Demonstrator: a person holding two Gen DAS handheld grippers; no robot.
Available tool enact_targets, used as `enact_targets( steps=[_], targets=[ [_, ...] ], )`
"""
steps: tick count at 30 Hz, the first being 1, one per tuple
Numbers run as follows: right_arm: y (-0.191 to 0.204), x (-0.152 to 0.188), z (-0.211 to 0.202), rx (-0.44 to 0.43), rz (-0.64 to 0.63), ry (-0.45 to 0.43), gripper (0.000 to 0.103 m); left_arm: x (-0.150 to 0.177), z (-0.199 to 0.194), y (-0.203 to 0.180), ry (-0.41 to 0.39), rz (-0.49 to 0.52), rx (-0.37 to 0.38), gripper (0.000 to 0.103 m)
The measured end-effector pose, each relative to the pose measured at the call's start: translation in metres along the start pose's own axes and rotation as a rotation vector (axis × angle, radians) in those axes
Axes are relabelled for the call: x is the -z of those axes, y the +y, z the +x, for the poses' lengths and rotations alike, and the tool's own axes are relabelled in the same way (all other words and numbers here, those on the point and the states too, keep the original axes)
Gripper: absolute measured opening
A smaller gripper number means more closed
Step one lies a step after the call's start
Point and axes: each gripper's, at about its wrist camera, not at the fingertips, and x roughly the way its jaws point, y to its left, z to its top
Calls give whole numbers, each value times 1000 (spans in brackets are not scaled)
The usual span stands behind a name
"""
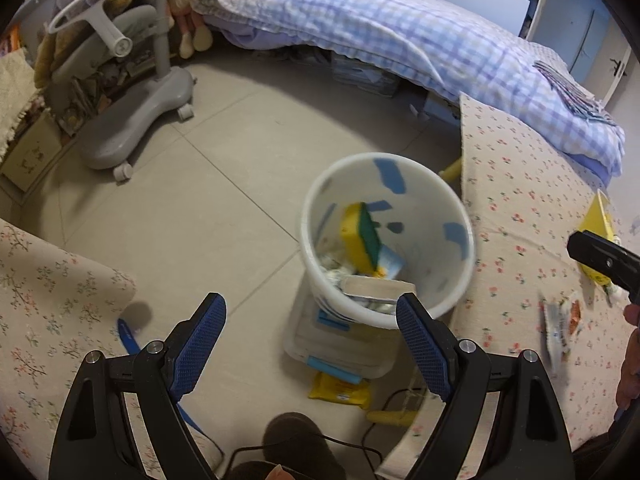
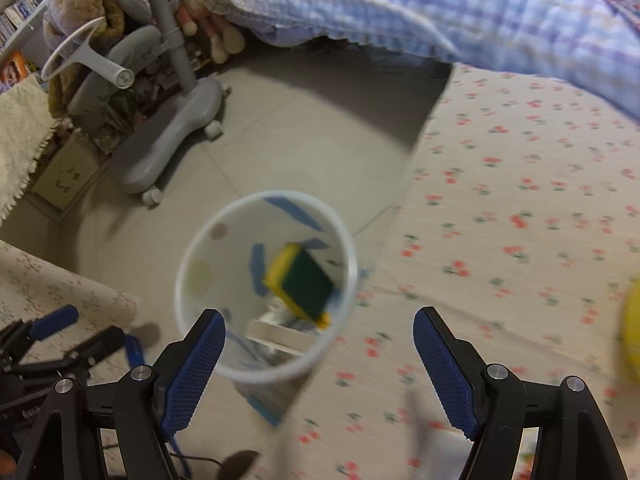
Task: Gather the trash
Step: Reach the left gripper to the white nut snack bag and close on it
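A white bin with blue patches stands on the floor against the floral-clothed table. A yellow and green sponge leans inside it on crumpled wrappers and a flat carton. My left gripper is open and empty, just short of the bin's near rim. My right gripper is open too, with nothing between its pads, above the bin and the table edge; the sponge shows blurred in the bin's mouth. On the table lie a yellow wrapper and a white and orange wrapper.
The bin rests on a pale plastic box, with a yellow packet and cables on the floor beside it. A grey wheeled chair stands at the back left. A bed with a checked quilt runs behind the table.
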Motion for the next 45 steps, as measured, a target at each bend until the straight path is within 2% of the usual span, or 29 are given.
enact_targets(
  steps=[8, 11, 19, 25, 32, 40, 45],
  targets=[
    [-48, 22, -38, 82, 26, 4, 83, 1, 0, -50, 39, 73, 67, 89],
    [-72, 36, -56, 114, 52, 13, 84, 4, 3, -74, 72, 104, 109, 89],
    [-127, 63, -90, 171, 124, 26, 84, 18, 7, -140, 124, 208, 162, 89],
    [-166, 81, -108, 219, 180, 36, 85, 28, 10, -183, 154, 292, 181, 89],
    [-195, 98, -125, 244, 229, 41, 85, 39, 19, -225, 205, 335, 207, 89],
    [-225, 112, -138, 263, 297, 49, 85, 52, 28, -260, 251, 372, 213, 89],
    [-241, 116, -143, 273, 328, 49, 85, 58, 38, -273, 260, 386, 192, 89]
  ],
)
